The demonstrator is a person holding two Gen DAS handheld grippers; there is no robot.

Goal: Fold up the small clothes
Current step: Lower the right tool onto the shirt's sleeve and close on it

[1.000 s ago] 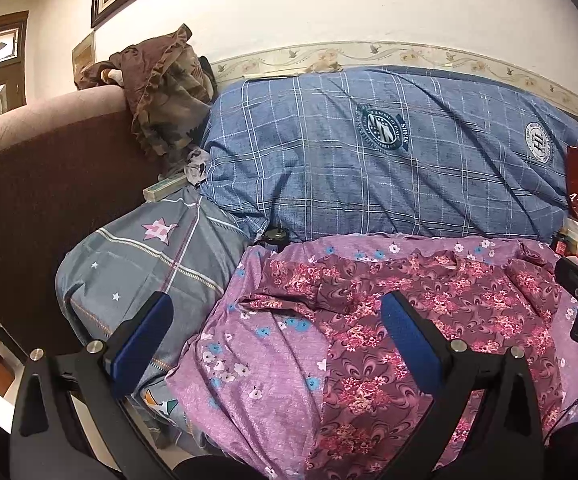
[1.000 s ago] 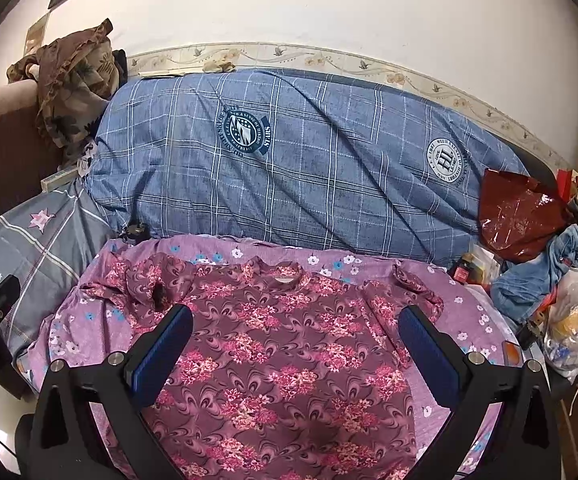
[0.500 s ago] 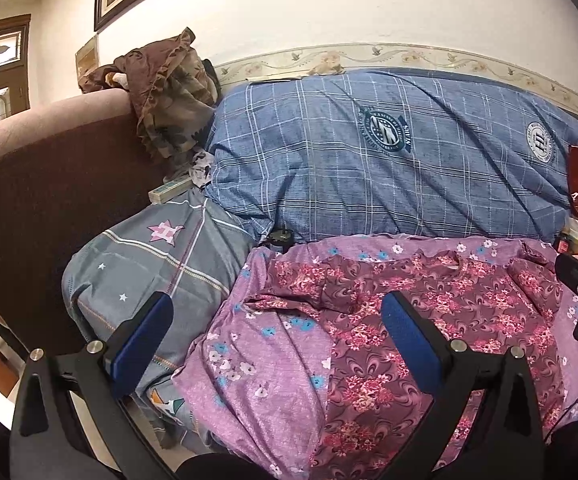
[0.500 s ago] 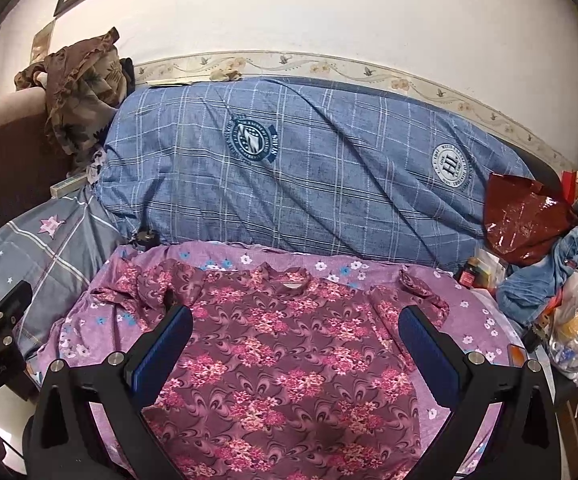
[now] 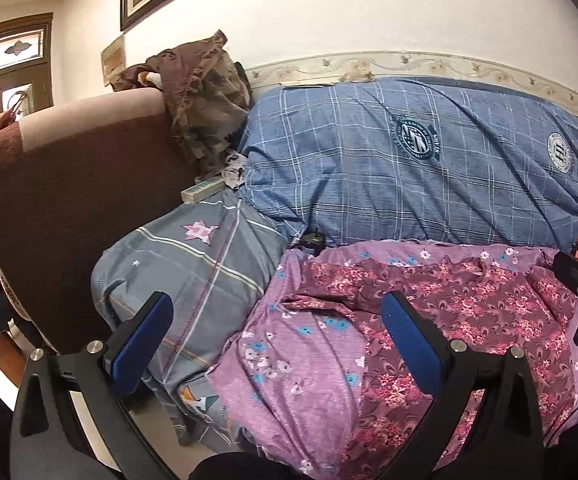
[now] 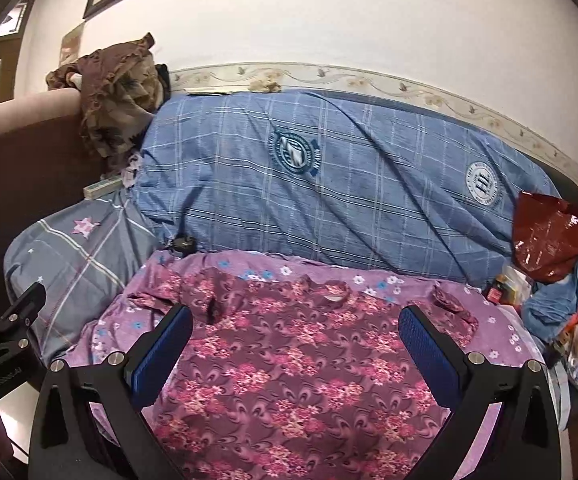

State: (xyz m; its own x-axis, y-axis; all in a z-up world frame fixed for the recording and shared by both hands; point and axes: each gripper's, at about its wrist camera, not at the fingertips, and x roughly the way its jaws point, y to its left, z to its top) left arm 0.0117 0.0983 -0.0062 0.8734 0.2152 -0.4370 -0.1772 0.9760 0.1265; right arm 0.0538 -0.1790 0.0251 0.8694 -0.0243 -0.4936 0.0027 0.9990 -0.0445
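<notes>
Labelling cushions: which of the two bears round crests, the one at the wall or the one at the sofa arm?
The big blue checked cushion along the wall: two round crests. The grey cushion by the sofa arm has stars instead.

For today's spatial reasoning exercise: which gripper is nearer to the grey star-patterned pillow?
Left. The left gripper hangs open right beside the grey star-patterned pillow, one finger over it. The right gripper is open over the floral shirt, farther away.

Even, fairly bright indoor light; the white wall (image 5: 329, 12) is almost washed out. Daylight glows through the far-left door panes (image 5: 17, 46). Strong fisheye bending and black corners in both views. Soft shadows; glare on the red plastic bag (image 6: 549, 236).
</notes>
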